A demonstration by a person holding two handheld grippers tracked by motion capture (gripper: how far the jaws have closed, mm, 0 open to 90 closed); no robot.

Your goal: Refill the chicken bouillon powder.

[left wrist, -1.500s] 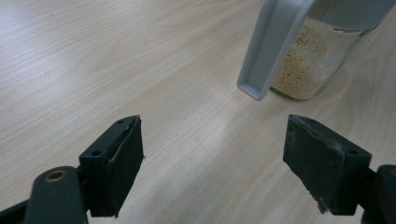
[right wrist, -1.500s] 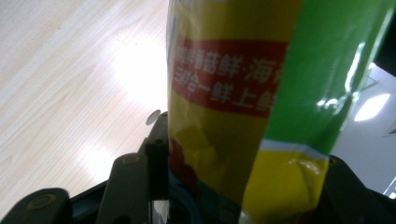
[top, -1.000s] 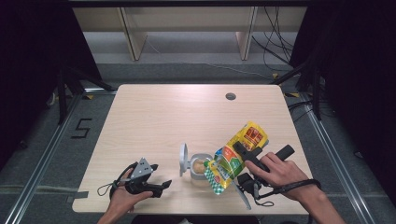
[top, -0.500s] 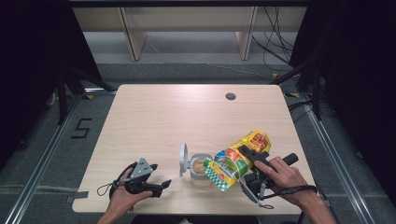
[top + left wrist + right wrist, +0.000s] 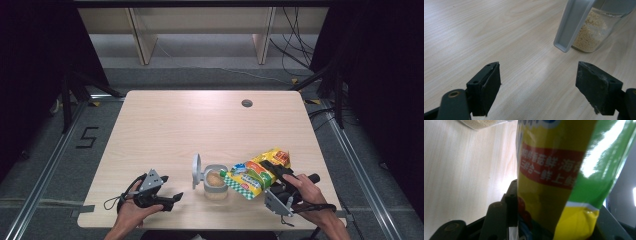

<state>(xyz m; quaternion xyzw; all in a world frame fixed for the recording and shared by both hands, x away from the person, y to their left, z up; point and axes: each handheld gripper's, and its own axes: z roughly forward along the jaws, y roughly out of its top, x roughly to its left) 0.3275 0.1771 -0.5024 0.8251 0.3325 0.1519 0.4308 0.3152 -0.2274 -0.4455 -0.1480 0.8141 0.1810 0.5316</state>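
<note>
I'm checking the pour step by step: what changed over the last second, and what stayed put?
The right gripper lowered the yellow-green bag it holds, bringing it from a raised tilt to lie flatter, its mouth beside the open container. The grip was kept. The left gripper, jaws open and holding nothing, kept its place on the table; the container of granules and its raised lid did not move.

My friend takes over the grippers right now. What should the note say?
Left gripper: open, holds nothing, resting on the table beside the jar.
Right gripper: shut on the yellow-green bag, tilted with its mouth toward the jar.
Jar: near the table's front edge, grey lid flipped open, part full of pale granules.
Done: some granules are in.
Left: probably finish pouring, put the bag down, close the lid.
</note>
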